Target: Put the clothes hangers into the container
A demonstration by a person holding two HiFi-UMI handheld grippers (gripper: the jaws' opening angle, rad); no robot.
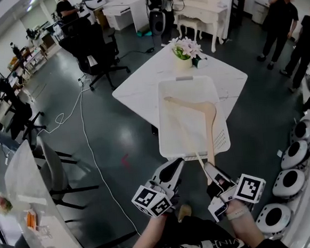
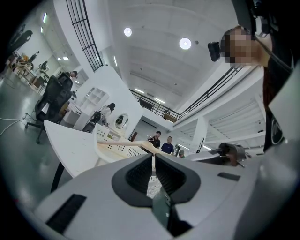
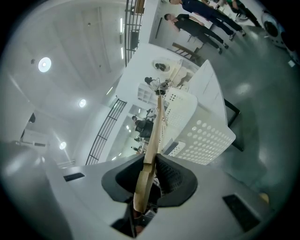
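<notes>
A wooden clothes hanger (image 1: 211, 127) hangs over the white perforated container (image 1: 165, 120) on the white table (image 1: 136, 87). My right gripper (image 1: 211, 176) is shut on the hanger's near end, just outside the container's front rim. In the right gripper view the hanger (image 3: 152, 140) runs out from between the jaws of my right gripper (image 3: 149, 180) towards the container (image 3: 201, 131). My left gripper (image 1: 175, 167) sits to the left of it by the front rim, shut with nothing in it. The left gripper view shows my left gripper (image 2: 153, 171) below the hanger (image 2: 122, 142) and container (image 2: 117, 149).
A vase of flowers (image 1: 184, 51) stands on the table behind the container. A black office chair (image 1: 93, 51) is at the back left and a grey chair (image 1: 54, 166) at the left. People (image 1: 280, 22) stand at the right. Round white units (image 1: 288, 182) line the right side.
</notes>
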